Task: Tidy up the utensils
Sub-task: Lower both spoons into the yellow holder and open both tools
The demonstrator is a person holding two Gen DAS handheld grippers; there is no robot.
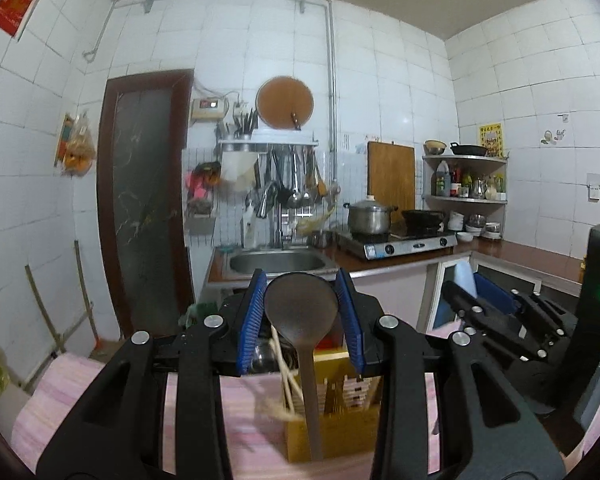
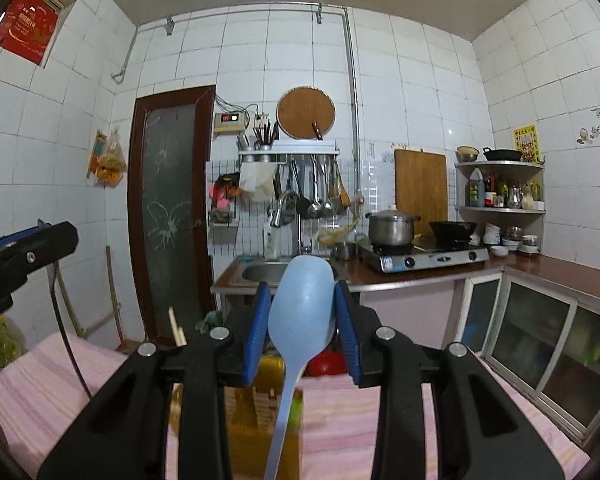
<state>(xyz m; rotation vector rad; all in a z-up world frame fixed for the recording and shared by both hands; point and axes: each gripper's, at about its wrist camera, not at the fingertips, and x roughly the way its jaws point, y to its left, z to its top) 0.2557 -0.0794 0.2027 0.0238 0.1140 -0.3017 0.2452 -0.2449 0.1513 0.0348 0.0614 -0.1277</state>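
Observation:
My left gripper (image 1: 302,312) is shut on a dark grey spoon (image 1: 300,312), bowl up between the blue pads, its handle running down toward a yellow slotted utensil holder (image 1: 340,412) on the pink cloth. Pale chopsticks (image 1: 284,376) lean in that holder. My right gripper (image 2: 302,314) is shut on a light blue spoon (image 2: 302,308), bowl up, its handle hanging down in front of the yellow holder (image 2: 268,400). The right gripper shows at the right of the left wrist view (image 1: 500,308); the left gripper shows at the left edge of the right wrist view (image 2: 24,252).
A pink striped cloth (image 2: 40,392) covers the table below both grippers. Beyond are a steel sink (image 1: 278,262), a gas stove with a pot (image 1: 370,218), a corner shelf (image 2: 500,188), counter cabinets (image 2: 540,328) on the right and a door (image 2: 168,208) on the left.

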